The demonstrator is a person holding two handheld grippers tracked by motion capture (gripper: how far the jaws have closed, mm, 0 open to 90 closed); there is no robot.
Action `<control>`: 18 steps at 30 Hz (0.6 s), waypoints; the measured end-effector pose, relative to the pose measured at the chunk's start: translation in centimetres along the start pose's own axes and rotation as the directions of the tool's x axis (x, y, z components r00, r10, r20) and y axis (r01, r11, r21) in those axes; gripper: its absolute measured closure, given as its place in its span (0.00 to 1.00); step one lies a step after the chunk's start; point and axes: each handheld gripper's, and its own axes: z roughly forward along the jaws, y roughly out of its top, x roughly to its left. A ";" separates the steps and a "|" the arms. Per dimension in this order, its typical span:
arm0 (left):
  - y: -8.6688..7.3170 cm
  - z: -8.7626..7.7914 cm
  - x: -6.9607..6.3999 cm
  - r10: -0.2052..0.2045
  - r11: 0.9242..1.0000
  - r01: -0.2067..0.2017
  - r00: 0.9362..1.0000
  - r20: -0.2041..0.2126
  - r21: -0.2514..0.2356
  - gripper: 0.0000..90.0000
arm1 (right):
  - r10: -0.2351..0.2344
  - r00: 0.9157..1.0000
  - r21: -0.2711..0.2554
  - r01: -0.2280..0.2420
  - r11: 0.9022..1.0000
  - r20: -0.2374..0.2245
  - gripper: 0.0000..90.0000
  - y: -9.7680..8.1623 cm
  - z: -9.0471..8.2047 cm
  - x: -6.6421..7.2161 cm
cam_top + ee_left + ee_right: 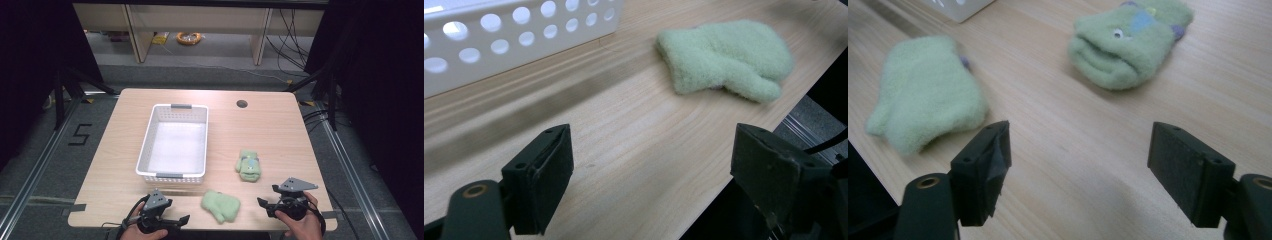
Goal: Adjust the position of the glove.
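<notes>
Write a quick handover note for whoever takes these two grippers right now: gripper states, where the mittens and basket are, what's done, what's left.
Left gripper: open, nothing between its fingers, at the near edge.
Right gripper: open, holding nothing, near the right corner.
Plain green mitten: flat on the table between the grippers.
Face mitten: on the table right of the basket.
White basket: holds nothing.
Done: nothing picked up so far.
Left: probably both mittens go into the basket.

The wooden table (125, 150) bears a white basket (145, 150) and two (seemingly fleece) green mittens (220, 206).
</notes>
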 end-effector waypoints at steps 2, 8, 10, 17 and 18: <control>0.0 0.0 0.0 -0.001 1.000 0.001 1.000 0.000 0.001 0.19 | -0.008 1.000 0.004 0.008 1.000 -0.002 0.30 0.0 0.0 0.0; 0.0 0.1 0.0 -0.012 1.000 0.012 1.000 -0.002 -0.011 0.19 | -0.020 1.000 -0.004 0.020 1.000 -0.018 0.30 0.2 0.1 0.5; 0.0 0.1 0.0 -0.012 1.000 0.012 1.000 -0.002 -0.011 0.19 | -0.026 1.000 -0.002 0.026 1.000 -0.010 0.30 0.2 0.1 0.6; 0.0 0.2 -0.1 -0.001 1.000 0.001 1.000 -0.003 -0.007 0.19 | -0.043 0.998 -0.009 0.043 0.999 -0.048 0.34 0.3 0.3 1.6; 0.0 0.3 -0.3 -0.027 0.999 0.027 1.000 0.001 -0.023 0.19 | -0.059 0.997 -0.011 0.058 0.998 -0.053 0.34 0.4 0.3 1.7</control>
